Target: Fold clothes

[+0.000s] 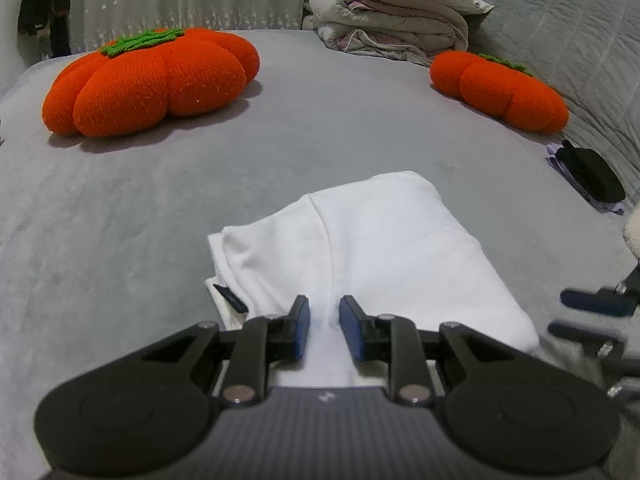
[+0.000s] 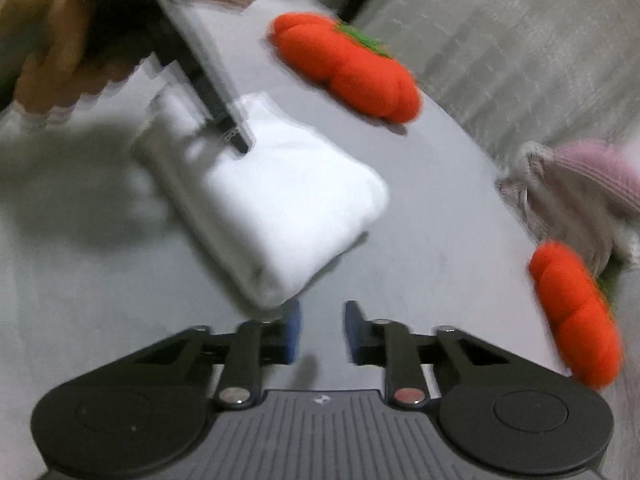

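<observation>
Risk, left side: the left gripper [image 1: 324, 328] stands over the near edge of the folded white garment [image 1: 360, 248], which lies on the grey bed cover [image 1: 120, 220]. If this gripper lifts or drags while cloth sits between its pads, the top layer is likely to slide and the fold to open. A dark tag [image 1: 230, 298] protrudes at the garment's left corner and could catch.

Risk, right side: the right wrist view is blurred. A sweep by the right gripper [image 2: 322, 330] near the garment's nearest corner could flip it.

Left gripper state: jaws narrowly apart, white cloth visible in the gap; whether the pads press it cannot be told.

Right gripper state: jaws narrowly apart with only bed cover showing between them; nothing is held. The garment corner lies just beside its left finger [image 2: 292, 332].
</observation>
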Demonstrator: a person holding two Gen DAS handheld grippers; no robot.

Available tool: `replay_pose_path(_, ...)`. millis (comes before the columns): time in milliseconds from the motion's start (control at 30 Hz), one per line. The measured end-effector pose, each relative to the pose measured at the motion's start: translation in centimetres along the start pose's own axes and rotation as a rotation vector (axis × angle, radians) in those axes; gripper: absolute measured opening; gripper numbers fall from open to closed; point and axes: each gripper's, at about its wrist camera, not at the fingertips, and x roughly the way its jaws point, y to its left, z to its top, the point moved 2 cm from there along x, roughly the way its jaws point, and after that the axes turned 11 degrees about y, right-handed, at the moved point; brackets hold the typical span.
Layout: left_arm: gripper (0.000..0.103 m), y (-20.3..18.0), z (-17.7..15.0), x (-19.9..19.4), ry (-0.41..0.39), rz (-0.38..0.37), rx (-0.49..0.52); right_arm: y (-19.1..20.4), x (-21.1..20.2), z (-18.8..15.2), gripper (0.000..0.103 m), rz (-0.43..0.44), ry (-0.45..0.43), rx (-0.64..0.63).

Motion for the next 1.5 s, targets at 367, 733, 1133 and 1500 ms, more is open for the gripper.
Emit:
replay_pose_path(367,0.021,-0.3,-0.2,0.0,-0.006,0.023,0.018,-1.7,0.5,1.1,0.006,0.202,-0.09,0.297)
replay_pose_path(733,0.022,-0.3,-0.1,-0.5,-0.014,0.023,-0.008,0.3,1.8,0.1,0.007,0.191,-0.05,0.276)
replay_pose_path(1133,0.03,-4.2,-3.3,-3.0,-0.078,0.041,0.076,0.1,1.9,0.1,0.007,0.207,-0.045,0.3)
replay_pose_path(1500,0.031,-4.4,-3.8,-1.7,-0.064,0.069,0.066,-0.2,1.5,0.2,0.007,0.225,-0.043,0.316)
